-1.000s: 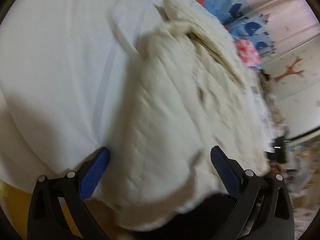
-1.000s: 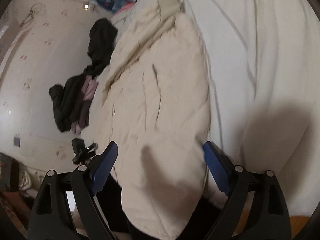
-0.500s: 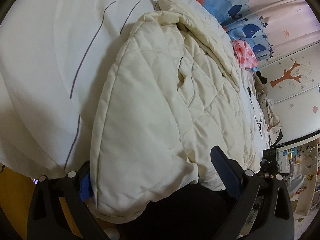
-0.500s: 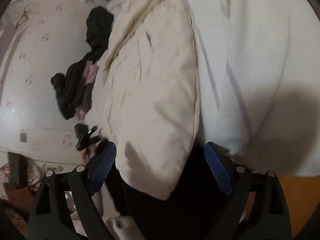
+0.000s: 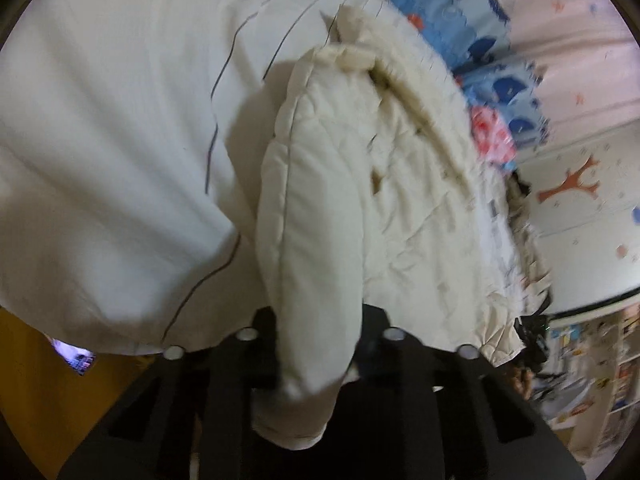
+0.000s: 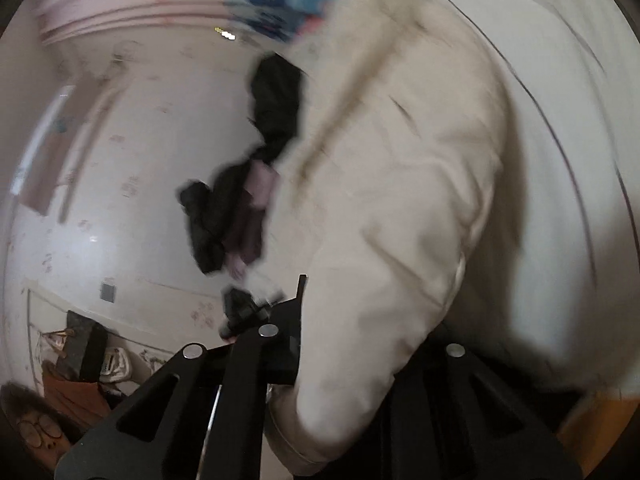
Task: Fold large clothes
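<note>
A cream quilted coat (image 5: pixel 380 200) lies lengthwise on the white bed sheet (image 5: pixel 120 140). Its near hem bunches up between the black fingers of my left gripper (image 5: pixel 318 340), whose jaws are closing on the fabric, and the pads press into it. In the right wrist view the same coat (image 6: pixel 400 180) fills the middle, blurred. My right gripper (image 6: pixel 360 344) is shut on the other corner of the hem, with cloth bulging out between its fingers. The blue pads of both grippers are hidden by the fabric.
Whale-print pillows (image 5: pixel 460 8) sit at the head of the bed. A pile of black and pink clothes (image 6: pixel 276 100) lies beside the coat. An orange bed edge (image 5: pixel 32 380) shows below the sheet. Shelves (image 5: pixel 600 360) stand against a wall with a tree sticker (image 5: pixel 568 188).
Both grippers stood wide open around the coat's hem and have now closed on it. The hem corners are pinched and lifted slightly, and the right view has swung left.
</note>
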Available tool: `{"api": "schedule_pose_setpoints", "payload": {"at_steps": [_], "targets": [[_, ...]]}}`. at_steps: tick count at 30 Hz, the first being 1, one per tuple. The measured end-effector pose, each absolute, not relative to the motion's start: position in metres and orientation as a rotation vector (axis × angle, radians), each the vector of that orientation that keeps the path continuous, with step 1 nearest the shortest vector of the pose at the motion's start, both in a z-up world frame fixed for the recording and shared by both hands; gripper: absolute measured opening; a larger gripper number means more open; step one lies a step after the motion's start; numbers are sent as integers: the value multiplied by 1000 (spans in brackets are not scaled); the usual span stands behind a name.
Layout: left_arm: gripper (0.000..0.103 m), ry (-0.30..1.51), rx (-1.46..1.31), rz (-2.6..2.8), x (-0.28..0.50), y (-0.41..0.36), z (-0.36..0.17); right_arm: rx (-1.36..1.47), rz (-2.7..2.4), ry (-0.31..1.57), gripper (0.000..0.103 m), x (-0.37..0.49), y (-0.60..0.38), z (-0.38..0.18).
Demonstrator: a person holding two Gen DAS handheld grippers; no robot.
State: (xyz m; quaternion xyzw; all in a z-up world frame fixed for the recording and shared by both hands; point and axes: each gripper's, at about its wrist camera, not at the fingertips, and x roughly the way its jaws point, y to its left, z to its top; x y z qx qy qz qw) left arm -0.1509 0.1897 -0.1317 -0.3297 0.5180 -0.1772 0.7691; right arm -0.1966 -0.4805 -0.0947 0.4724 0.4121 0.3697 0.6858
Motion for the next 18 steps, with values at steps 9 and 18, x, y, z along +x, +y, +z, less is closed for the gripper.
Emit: {"api": "schedule_pose_setpoints", "payload": {"at_steps": [9, 18], "targets": [[12, 860, -788, -564, -175, 171, -11, 956, 924, 604, 12, -158, -473, 56], [13, 926, -626, -689, -262, 162, 12, 784, 904, 688, 12, -254, -532, 68]]}}
